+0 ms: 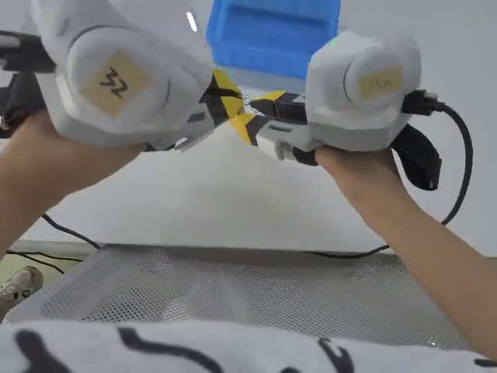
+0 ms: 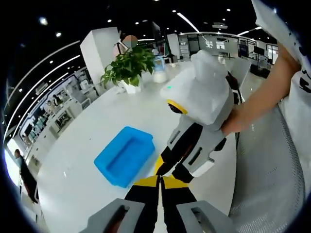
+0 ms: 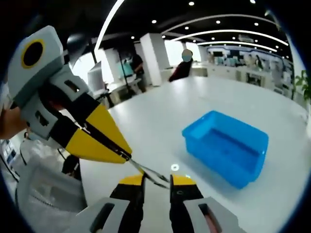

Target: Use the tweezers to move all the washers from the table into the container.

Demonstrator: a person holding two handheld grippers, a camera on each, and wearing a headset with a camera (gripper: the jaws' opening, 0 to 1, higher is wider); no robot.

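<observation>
- Head view: I hold both grippers up over the white table [image 1: 233, 194], jaw tips nearly meeting in mid-frame. My left gripper [image 1: 230, 95] comes in from the left and my right gripper [image 1: 252, 116] from the right, its black cable [image 1: 460, 148] trailing off the back. The blue container [image 1: 272, 35] sits on the table just beyond the tips. A grey mesh surface [image 1: 233, 287] lies along the near edge. From here I cannot tell how wide either pair of jaws stands.
- Left gripper view: my left gripper [image 2: 160, 183] has its yellow-tipped jaws pressed together with no gap to see. The right gripper [image 2: 163, 167] reaches in from the right, its tips just above mine. The container [image 2: 125, 155] lies to the left on the table, with a potted plant [image 2: 129, 65] well beyond it.
- Right gripper view: the left gripper [image 3: 127, 154] is clamped on the tweezers [image 3: 146, 171], whose thin metal tips reach into the narrow gap between the jaws of my right gripper [image 3: 157, 182]. I cannot tell whether those jaws touch them. One small pale washer [image 3: 174, 167] lies on the table just beyond my right jaw. The container [image 3: 226, 145] stands near it, to the right.
</observation>
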